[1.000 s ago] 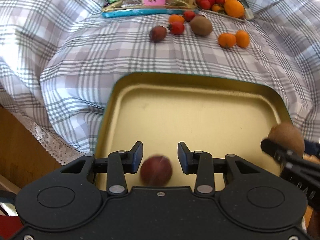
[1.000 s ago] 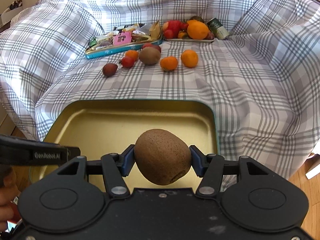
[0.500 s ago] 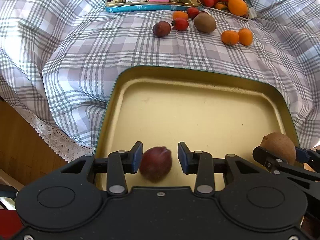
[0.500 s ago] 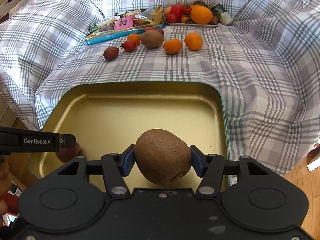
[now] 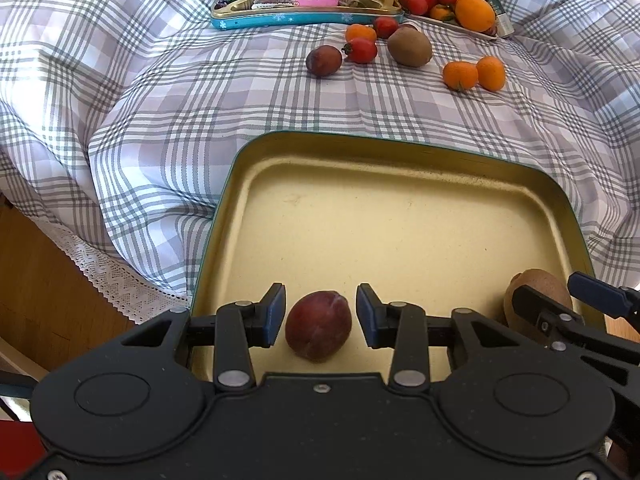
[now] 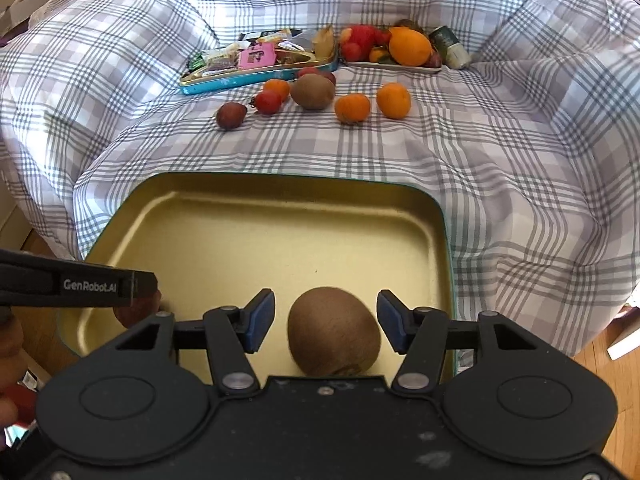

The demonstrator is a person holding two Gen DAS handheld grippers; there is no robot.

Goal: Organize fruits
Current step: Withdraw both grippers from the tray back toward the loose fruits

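Both grippers' fingers apart — left gripper (image 5: 321, 309) around plum (image 5: 318, 325), right gripper (image 6: 326, 319) around kiwi (image 6: 334, 331), in tray (image 6: 280, 188); loose fruit beyond — "GenRobot.AI" on left gripper.

The left hand-held gripper (image 5: 320, 314) is showing a matte black plastic body with two round raised discs, one at 7 o'clock and one at 5 o'clock of the left wrist view. Silver rivets are sitting on its black finger links, and a small screw is sitting at the centre of its front edge. Its fingertips (image 5: 274, 312) are wearing blue pads. The right hand-held gripper (image 6: 326, 320) is looking the same, with pale scuffs on its casing. White "GenRobot.AI" lettering is showing on the black bar at 9 o'clock of the right wrist view.
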